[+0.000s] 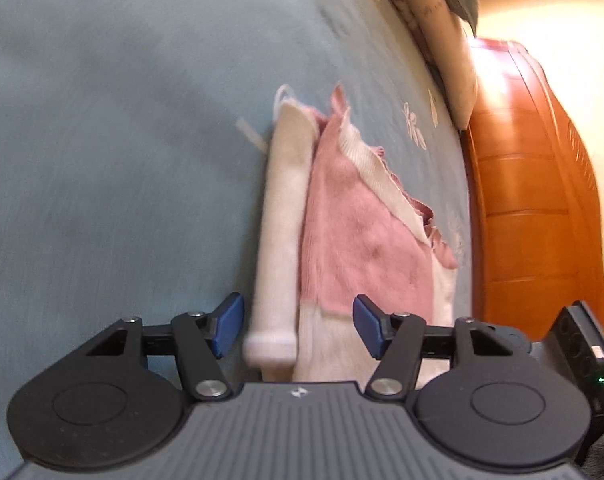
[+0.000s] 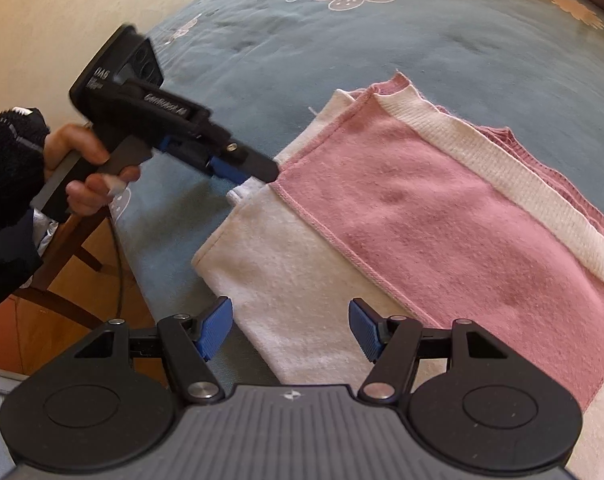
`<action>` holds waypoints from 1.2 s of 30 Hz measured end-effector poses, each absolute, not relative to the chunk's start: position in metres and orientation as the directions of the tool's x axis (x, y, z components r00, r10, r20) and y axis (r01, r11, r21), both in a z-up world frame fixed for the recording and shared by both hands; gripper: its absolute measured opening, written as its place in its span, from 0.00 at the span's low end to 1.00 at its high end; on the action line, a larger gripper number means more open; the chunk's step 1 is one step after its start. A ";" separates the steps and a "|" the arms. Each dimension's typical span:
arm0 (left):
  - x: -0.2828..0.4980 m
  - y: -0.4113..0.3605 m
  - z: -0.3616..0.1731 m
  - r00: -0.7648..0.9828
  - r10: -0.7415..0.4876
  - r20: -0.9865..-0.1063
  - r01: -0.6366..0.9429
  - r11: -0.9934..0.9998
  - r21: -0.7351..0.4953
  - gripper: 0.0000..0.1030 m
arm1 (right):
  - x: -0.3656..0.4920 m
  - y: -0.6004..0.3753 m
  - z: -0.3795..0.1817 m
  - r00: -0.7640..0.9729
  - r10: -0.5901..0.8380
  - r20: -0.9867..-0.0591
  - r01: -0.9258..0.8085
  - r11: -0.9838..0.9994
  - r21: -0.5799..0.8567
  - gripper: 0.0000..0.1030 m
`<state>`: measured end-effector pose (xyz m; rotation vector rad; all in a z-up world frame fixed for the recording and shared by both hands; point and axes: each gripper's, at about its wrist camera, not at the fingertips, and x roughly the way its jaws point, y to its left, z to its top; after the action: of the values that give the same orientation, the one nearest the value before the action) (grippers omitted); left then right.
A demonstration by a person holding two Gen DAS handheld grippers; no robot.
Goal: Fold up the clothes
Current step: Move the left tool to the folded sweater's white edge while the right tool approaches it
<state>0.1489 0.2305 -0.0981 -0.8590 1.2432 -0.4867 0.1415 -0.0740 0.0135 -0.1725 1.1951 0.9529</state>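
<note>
Bedding comes first: a wide blue-grey bedspread (image 2: pixel 382 48) with pale stitched flowers covers the bed and fills most of both views. At its far edge, in the left wrist view, pillows (image 1: pixel 454 56) lie stacked, and beyond them stands orange-brown wooden furniture (image 1: pixel 530 208).

On the bedspread lies the pink and white garment (image 2: pixel 442 216), partly folded. A pink panel sits on top, crossed by a white ribbed band (image 2: pixel 494 176), with white fabric showing along its near and left edges. In the left wrist view a white sleeve (image 1: pixel 280 232) lies folded lengthwise along the garment's left side, its cuff nearest the camera.

A hand (image 2: pixel 88 172) in a dark fuzzy sleeve (image 2: pixel 10 168) grips the handle of the left tongs (image 2: pixel 246 168), whose tips are at the garment's left edge, where pink meets white; whether they touch it cannot be told. In their own view the left tongs (image 1: pixel 298 326) stand fairly wide, blue pads apart on either side of the sleeve cuff and pressing nothing.

The right tongs (image 2: pixel 290 328) also stand wide, over the garment's near white corner, gripping nothing.
</note>
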 end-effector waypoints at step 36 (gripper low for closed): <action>0.095 0.228 -0.119 0.263 -0.900 -0.347 -0.237 0.288 -0.928 0.71 | 0.094 -0.013 0.005 0.167 0.482 -0.860 -0.951 0.309 -0.012 0.71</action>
<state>0.0951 0.2284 -0.1189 -1.2258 1.2530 -0.6483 0.0941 -0.0134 0.0046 -0.6560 0.8835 1.1307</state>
